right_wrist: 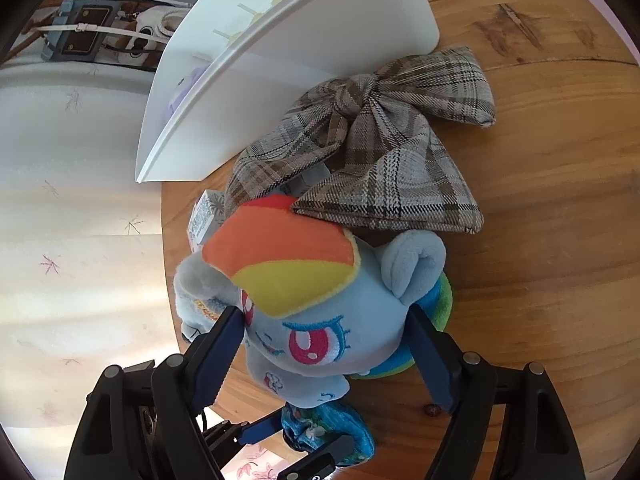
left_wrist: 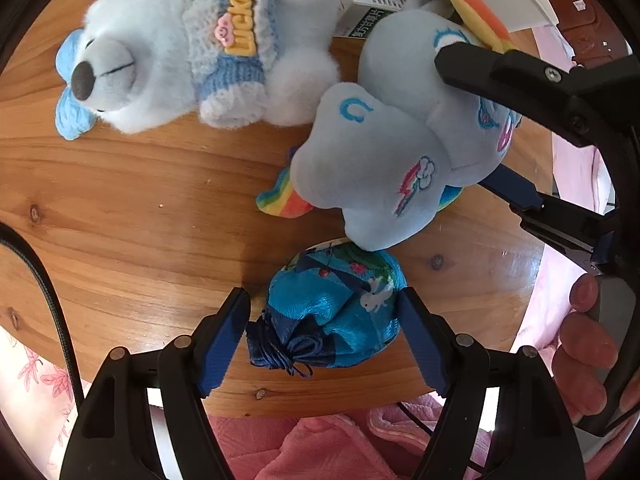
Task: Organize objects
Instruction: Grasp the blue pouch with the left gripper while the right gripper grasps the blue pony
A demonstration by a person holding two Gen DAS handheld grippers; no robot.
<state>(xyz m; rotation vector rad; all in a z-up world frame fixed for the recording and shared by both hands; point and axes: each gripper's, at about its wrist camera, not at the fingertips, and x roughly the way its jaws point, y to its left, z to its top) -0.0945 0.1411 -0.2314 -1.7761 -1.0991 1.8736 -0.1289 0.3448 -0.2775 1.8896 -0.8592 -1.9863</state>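
A blue drawstring pouch (left_wrist: 340,312) is seen lying on the wooden tabletop (left_wrist: 132,216), framed by the spread fingers of the left gripper (left_wrist: 326,336), whose pads stand just beside it without clearly pressing. Right behind it, touching, a light-blue pony plush (right_wrist: 312,320) is straddled at the head by the right gripper (right_wrist: 326,356); its fingers are parted, and contact cannot be told. A white bear plush (left_wrist: 180,48) is laid farther back, and a plaid bow (right_wrist: 372,152) is placed beside a white rack (right_wrist: 280,68).
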